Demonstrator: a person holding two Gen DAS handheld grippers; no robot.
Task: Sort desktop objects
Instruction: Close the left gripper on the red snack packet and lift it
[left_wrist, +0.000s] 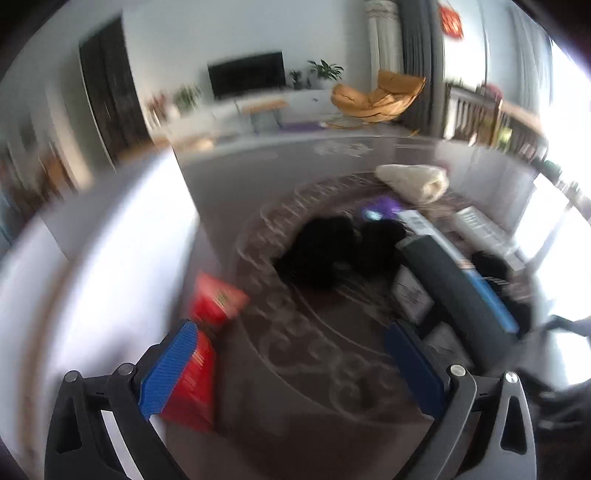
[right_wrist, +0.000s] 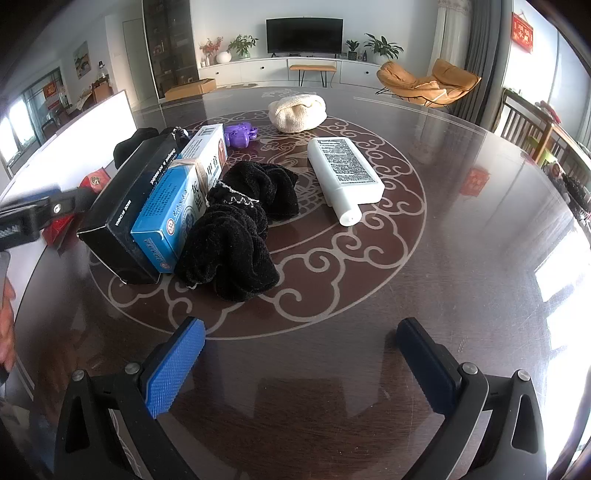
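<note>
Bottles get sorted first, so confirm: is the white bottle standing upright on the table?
No. The white bottle lies flat on the table, label side up, cap toward the camera.

Round table (right_wrist: 461, 258): dark brown gloss, pale grey scrolled cloud inlay. Tall box (right_wrist: 125, 206): black, white lettering. Adjoining carton (right_wrist: 177, 206): blue and white, printed characters. Crumpled cloth (right_wrist: 240, 229): black, thin white zigzag trim. Lying bottle (right_wrist: 345, 173): white, dense black text on label. Clip (right_wrist: 240, 136): purple. Knitted item (right_wrist: 297, 110): cream. Packets (left_wrist: 207, 332): red. Finger pads (right_wrist: 177, 369): blue, ribbed texture.
</note>
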